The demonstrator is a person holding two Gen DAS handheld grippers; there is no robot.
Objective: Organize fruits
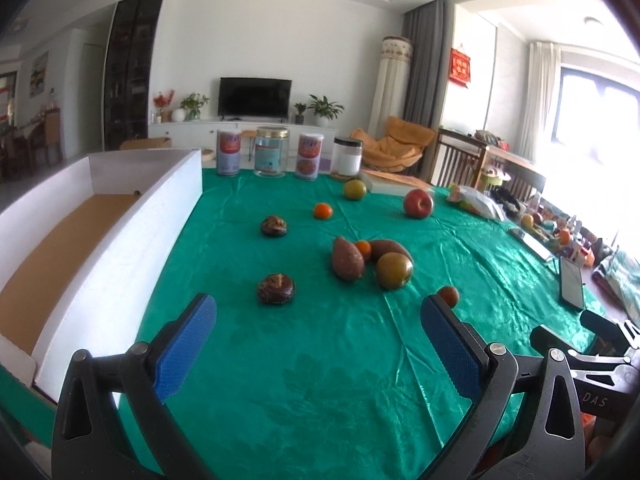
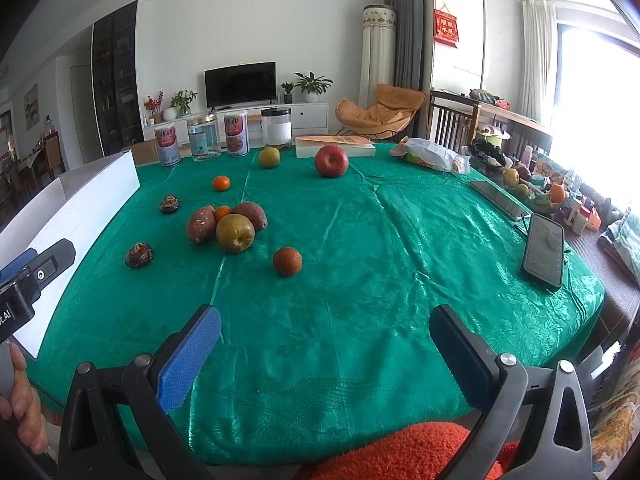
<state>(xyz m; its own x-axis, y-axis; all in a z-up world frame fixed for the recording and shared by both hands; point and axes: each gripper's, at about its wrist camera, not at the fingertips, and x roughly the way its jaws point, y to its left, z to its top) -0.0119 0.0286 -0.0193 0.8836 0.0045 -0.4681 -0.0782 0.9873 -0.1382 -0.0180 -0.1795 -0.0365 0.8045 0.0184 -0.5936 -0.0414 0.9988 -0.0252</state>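
fruits lie scattered on the green tablecloth (image 2: 360,240), none in the white box (image 1: 100,216) at the far left edge. going left to right in the right wrist view: two dark mushrooms (image 2: 138,255), then a cluster of two sweet potatoes (image 2: 200,225), a small orange (image 2: 223,212) and a brown pear (image 2: 235,233) touching one another, a lone orange fruit (image 2: 287,261) just right of them, and a red apple (image 2: 331,161) farther back. a phone (image 2: 544,252) rests near the right edge. left gripper (image 1: 318,320) and right gripper (image 2: 325,330) both hover above the cloth, jaws spread wide, holding nothing.
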